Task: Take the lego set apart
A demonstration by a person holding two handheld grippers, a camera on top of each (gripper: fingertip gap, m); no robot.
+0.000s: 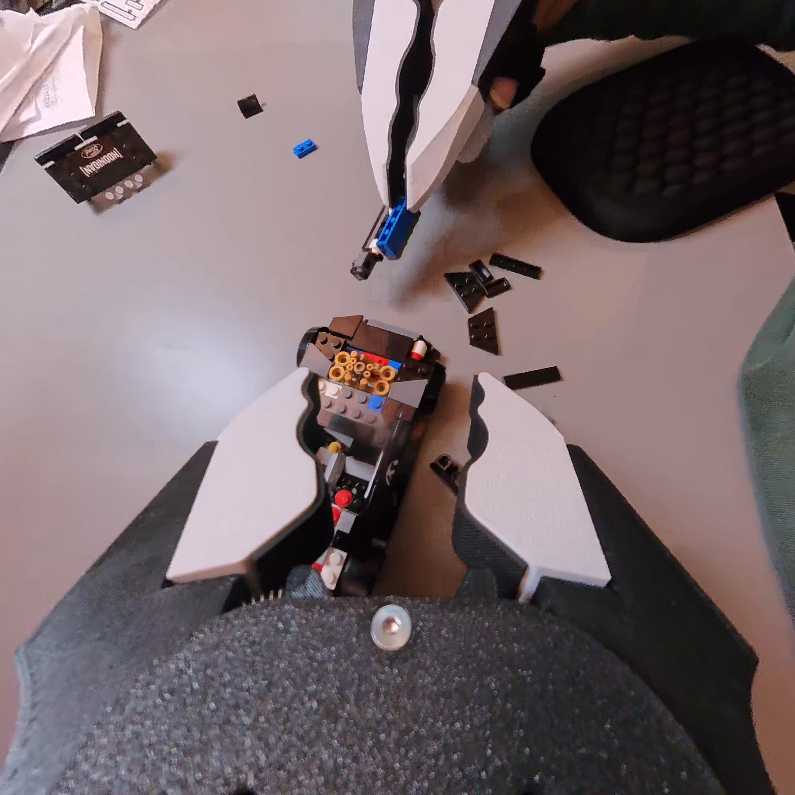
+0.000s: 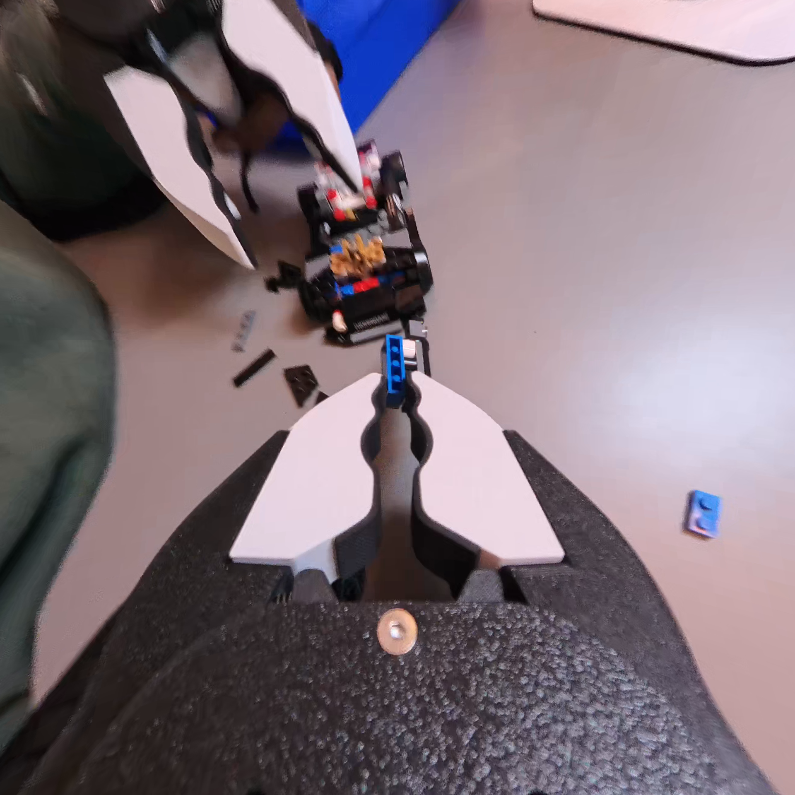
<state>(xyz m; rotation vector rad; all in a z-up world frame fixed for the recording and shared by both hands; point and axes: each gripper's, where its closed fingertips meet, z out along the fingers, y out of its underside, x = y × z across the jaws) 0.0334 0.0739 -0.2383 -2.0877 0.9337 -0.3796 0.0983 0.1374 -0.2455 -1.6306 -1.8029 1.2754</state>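
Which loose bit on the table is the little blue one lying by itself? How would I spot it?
Start at the half-stripped lego car on the grey table. Look beyond it, past the right tongs pinching a long blue brick. The small blue plate lies alone there, flat, two studs up, the only loose coloured piece among black ones.

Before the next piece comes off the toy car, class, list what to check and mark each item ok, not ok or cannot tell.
1. Right tongs grip the blue brick piece firmly: ok, shut on it.
2. That piece is free of the car: ok, a gap shows.
3. Left tongs steady the car: not ok, fingers spread, one finger clear of the car's side.
4. Bare table to set the piece down: ok.
5. Loose black plates out of the way: ok, off to one side.
6. Car's wheels flat on the table: cannot tell.
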